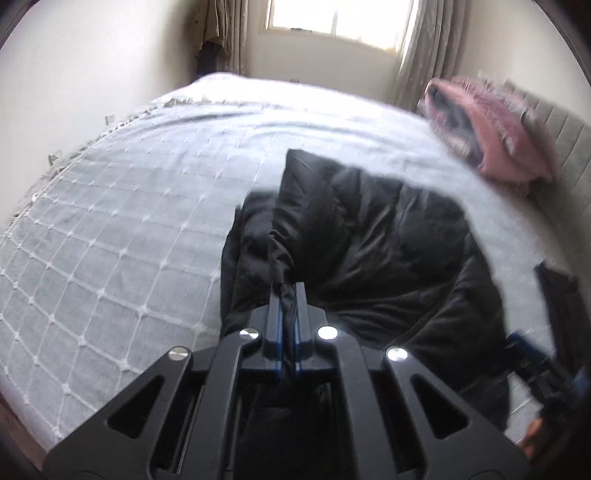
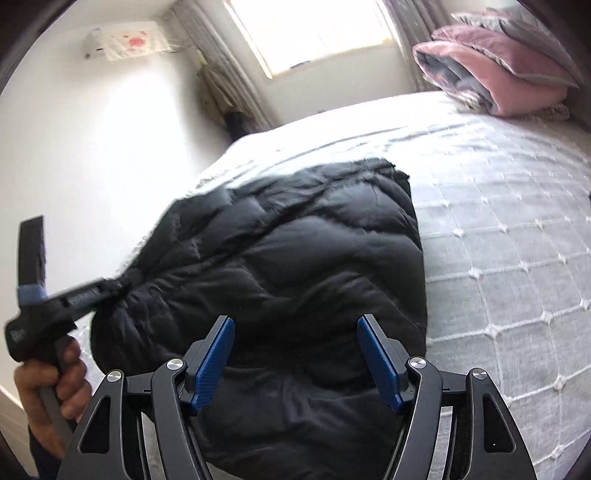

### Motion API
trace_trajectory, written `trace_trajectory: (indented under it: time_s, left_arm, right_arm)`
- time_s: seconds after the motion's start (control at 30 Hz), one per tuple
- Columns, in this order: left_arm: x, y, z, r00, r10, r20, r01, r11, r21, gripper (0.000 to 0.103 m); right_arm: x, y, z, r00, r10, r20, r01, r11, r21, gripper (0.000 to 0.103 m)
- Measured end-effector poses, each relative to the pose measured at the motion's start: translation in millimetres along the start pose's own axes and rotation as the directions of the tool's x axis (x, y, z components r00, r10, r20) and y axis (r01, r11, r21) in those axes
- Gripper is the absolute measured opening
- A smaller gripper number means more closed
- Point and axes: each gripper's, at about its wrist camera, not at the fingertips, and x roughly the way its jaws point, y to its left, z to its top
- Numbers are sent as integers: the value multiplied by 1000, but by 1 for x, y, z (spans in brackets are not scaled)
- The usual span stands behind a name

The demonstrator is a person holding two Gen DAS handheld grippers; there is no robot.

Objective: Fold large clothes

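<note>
Folding looks midway: left gripper [image 1: 287, 291] fingers clamp the black puffer jacket [image 2: 280, 258] at its 9 o'clock edge; right gripper [image 2: 295, 362] hangs open, empty, further folds remaining.

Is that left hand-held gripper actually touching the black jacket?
Touching. In the left wrist view, the left hand-held gripper is shut on a pinched fold of the black jacket.

Quilted bedspread [image 2: 498, 229], folded pink blanket [image 2: 509, 74], bright window [image 2: 310, 29], curtains [image 1: 424, 48]
</note>
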Motion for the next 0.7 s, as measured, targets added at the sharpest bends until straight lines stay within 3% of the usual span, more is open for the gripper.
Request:
trace_trajectory:
  time_s: [0.1, 0.23, 0.43, 0.57, 0.7]
  left_arm:
    - [34, 6, -16, 994, 2, -106, -3, 1000, -3, 6]
    - [46, -6, -25, 992, 62, -110, -56, 997, 58, 7]
    - [53, -6, -30, 987, 73, -141, -65, 996, 62, 7]
    - [49, -1, -29, 986, 57, -154, -51, 998, 44, 7]
    - [37, 17, -12, 977, -25, -211, 30, 999, 20, 10]
  right_arm:
    - [6, 4, 0, 1000, -9, -26, 8, 1000, -26, 70]
    - [33, 2, -8, 991, -67, -112, 59, 996, -70, 70]
    - [64, -5, -15, 966, -103, -238, 80, 992, -102, 71]
    - [72, -5, -14, 955, -134, -266, 103, 986, -130, 71]
    - [63, -4, -13, 958, -142, -248, 106, 982, -154, 71]
